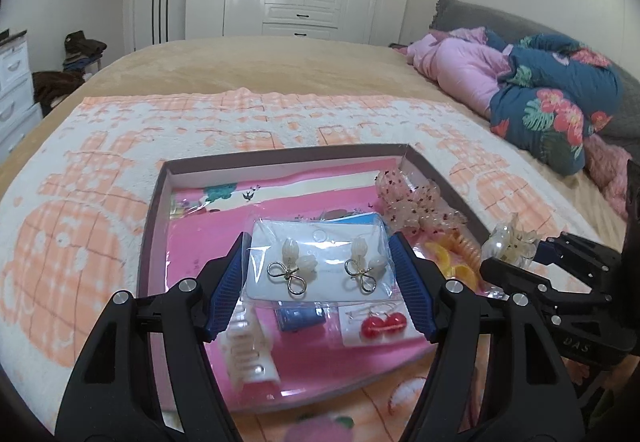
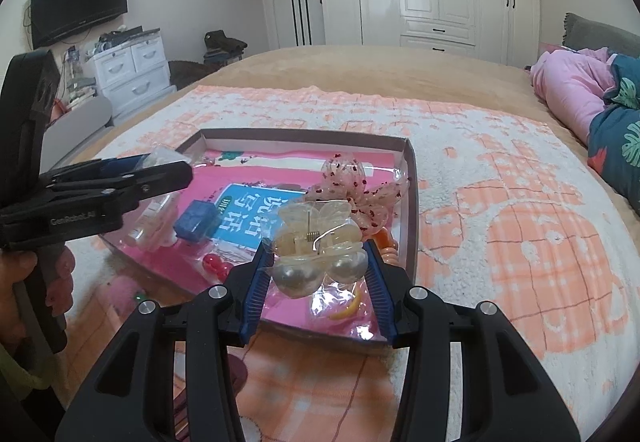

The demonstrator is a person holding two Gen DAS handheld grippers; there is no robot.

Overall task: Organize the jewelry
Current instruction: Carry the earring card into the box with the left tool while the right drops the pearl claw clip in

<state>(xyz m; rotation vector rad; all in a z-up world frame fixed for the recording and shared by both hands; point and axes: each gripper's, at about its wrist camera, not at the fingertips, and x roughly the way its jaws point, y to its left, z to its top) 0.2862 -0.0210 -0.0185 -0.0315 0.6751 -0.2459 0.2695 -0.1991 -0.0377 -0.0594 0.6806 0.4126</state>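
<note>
L wrist: my left tool (image 1: 320, 278) is clamped on a bagged earring card (image 1: 320, 266), held just above the box (image 1: 160, 209); red earrings (image 1: 383, 324) and clips already lie inside. "DAS" reads on the right tool (image 1: 510, 262).

R wrist: it pinches a bagged pearl claw clip (image 2: 318, 246) over the box's near edge. Both pieces not yet placed, I judge. "GenRobot.AI" on the other tool; Chinese book title, unreadable.

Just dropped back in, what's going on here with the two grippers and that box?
A person is sorting jewelry on a bed, a gripper in each hand. The left gripper is closed on a clear packet of gold bow earrings, held above the shallow box. The right gripper is closed on a bagged pearl hair claw above the box's near right corner. In the box lie red ball earrings, a white hair claw, a blue item and a sheer bow.
</note>
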